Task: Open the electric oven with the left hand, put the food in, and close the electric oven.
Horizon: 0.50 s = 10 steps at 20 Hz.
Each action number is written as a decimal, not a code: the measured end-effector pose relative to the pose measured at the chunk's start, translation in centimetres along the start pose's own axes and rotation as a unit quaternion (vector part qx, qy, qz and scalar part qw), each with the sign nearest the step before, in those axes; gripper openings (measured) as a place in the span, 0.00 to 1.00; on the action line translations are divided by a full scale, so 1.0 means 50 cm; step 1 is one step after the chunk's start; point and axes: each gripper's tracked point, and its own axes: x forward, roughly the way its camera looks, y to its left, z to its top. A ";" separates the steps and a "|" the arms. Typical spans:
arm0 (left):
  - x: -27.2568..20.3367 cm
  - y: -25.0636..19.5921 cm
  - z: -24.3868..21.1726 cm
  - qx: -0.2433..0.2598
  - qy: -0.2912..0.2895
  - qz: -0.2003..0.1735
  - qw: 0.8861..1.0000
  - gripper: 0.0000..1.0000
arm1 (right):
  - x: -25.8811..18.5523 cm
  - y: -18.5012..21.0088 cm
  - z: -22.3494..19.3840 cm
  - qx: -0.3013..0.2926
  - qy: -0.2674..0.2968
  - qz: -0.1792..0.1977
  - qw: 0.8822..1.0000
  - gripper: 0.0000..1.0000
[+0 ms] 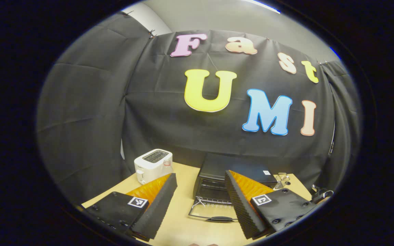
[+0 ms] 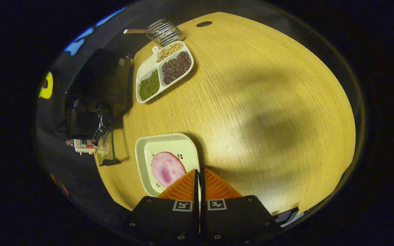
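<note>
The black electric oven (image 1: 233,167) stands at the back of the wooden table, its glass door (image 1: 214,212) folded down flat toward me. My left gripper (image 1: 200,175) is open in front of it, with nothing between its fingers. In the right gripper view the oven (image 2: 97,82) sits at the left with its door (image 2: 109,147) hanging open. A white square plate (image 2: 149,143) carrying a pink slice of ham (image 2: 167,169) lies near the table's edge. My right gripper (image 2: 198,171) is shut on the plate's right rim.
A white toaster (image 1: 153,164) stands left of the oven. A divided white tray (image 2: 148,65) of beans and grains and a wire rack (image 2: 164,31) lie beyond the plate. Bare wooden table (image 2: 268,102) spreads to the right.
</note>
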 end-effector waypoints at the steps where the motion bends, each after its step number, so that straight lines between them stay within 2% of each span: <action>1: 0.001 -0.002 -0.004 -0.002 0.002 -0.003 1.000 0.95 | -0.004 0.003 -0.003 0.014 -0.002 0.010 1.000 0.01; 3: 0.001 -0.009 -0.010 -0.004 0.006 -0.010 1.000 0.95 | -0.008 0.006 -0.009 0.038 -0.004 0.026 0.999 0.02; 4: 0.002 -0.014 -0.011 -0.003 0.007 -0.014 1.000 0.90 | -0.007 0.000 -0.013 0.039 -0.006 0.024 0.999 0.02; 5: 0.003 -0.017 -0.011 0.000 0.008 -0.018 1.000 0.95 | -0.003 -0.004 -0.017 0.031 -0.005 0.018 0.999 0.01; 10: 0.005 -0.028 -0.002 0.012 0.006 -0.031 0.999 0.95 | 0.026 -0.013 -0.031 -0.041 0.006 -0.061 0.997 0.02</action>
